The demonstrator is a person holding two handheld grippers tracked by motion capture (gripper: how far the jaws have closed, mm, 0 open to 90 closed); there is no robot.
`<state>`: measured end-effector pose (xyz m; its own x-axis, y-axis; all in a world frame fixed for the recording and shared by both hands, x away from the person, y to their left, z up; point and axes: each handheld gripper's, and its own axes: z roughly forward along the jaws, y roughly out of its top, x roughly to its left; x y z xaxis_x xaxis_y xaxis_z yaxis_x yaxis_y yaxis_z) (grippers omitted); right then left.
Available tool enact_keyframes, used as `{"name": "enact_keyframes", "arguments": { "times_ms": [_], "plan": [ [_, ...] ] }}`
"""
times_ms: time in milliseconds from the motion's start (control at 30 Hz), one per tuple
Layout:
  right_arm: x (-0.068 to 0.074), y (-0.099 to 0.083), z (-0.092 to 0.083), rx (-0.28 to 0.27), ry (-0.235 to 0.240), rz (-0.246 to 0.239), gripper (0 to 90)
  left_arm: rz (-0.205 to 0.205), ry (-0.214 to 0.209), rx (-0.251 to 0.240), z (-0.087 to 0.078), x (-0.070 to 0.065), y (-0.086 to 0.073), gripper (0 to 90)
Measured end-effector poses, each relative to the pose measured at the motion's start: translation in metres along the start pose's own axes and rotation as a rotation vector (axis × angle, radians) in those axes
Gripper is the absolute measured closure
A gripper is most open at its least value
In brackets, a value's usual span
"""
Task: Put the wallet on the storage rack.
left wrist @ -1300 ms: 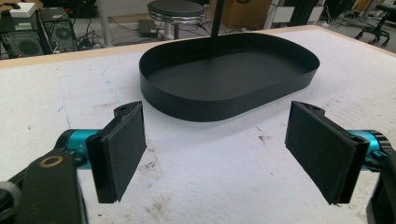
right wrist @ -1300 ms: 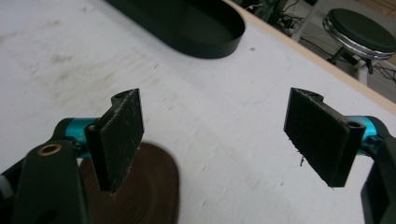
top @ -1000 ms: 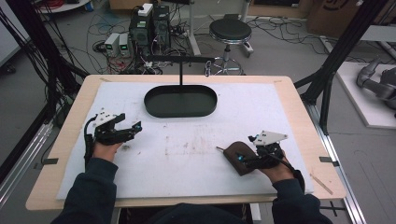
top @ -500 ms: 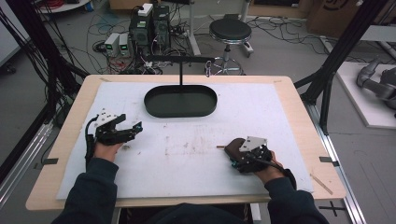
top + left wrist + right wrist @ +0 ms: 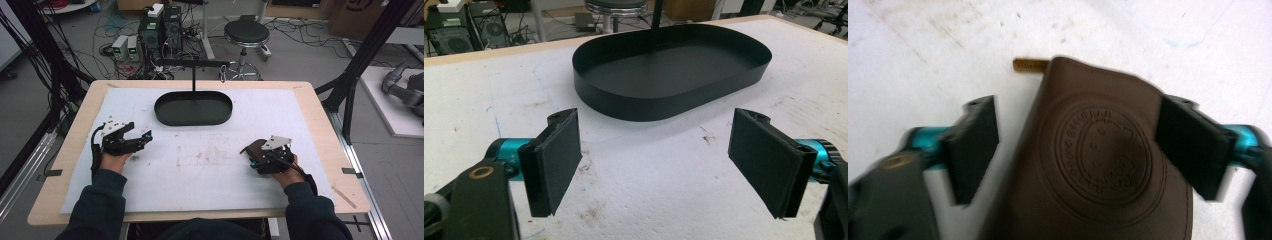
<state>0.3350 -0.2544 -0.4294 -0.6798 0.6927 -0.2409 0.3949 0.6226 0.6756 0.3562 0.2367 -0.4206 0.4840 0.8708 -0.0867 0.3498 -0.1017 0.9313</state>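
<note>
- Jaws on my right gripper are standing spread around a brown leather pouch, one pad at each flank; the right pad looks to be touching the edge while a sliver of white is showing at the left one, so I am judging this as not yet a grip.
- Pouch is lying flat on the white mat, at the near right part of the table in the high view, directly in front of my right hand.
- I am keeping the gripper low and straddling the pouch because a flat, soft thing gives the pads little to bite on; coming in along the mat is letting them close on its sides rather than press down on its stamped round emblem.
- A small brass-coloured tab is poking out at the pouch's far end, probably a zip pull; I am steering clear of it so the pads are meeting leather.
- My left gripper is waiting wide open and holding nothing, hovering over bare mat at the near left and pointing at the black oval tray.
- I am reading that tray, sitting at the far middle well apart from the pouch with a thin post rising from it, as the likely destination, which is why the left side is parked facing it.
</note>
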Motion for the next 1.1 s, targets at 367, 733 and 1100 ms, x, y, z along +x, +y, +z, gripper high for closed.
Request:
{"name": "enact_keyframes", "arguments": {
  "times_ms": [367,733,1100],
  "plan": [
    [0.012,0.007,0.0,0.106,-0.075,-0.106,44.6,0.001,0.0,0.002,0.0,-0.001,0.0,21.4],
    [0.002,0.011,-0.017,0.017,-0.037,-0.014,74.9,-0.011,-0.002,-0.002,0.0,0.001,0.0,21.4],
    [-0.017,0.01,-0.034,-0.13,0.137,0.161,78.8,-0.01,-0.001,0.0,0.0,0.002,0.0,21.4]
  ]
}}
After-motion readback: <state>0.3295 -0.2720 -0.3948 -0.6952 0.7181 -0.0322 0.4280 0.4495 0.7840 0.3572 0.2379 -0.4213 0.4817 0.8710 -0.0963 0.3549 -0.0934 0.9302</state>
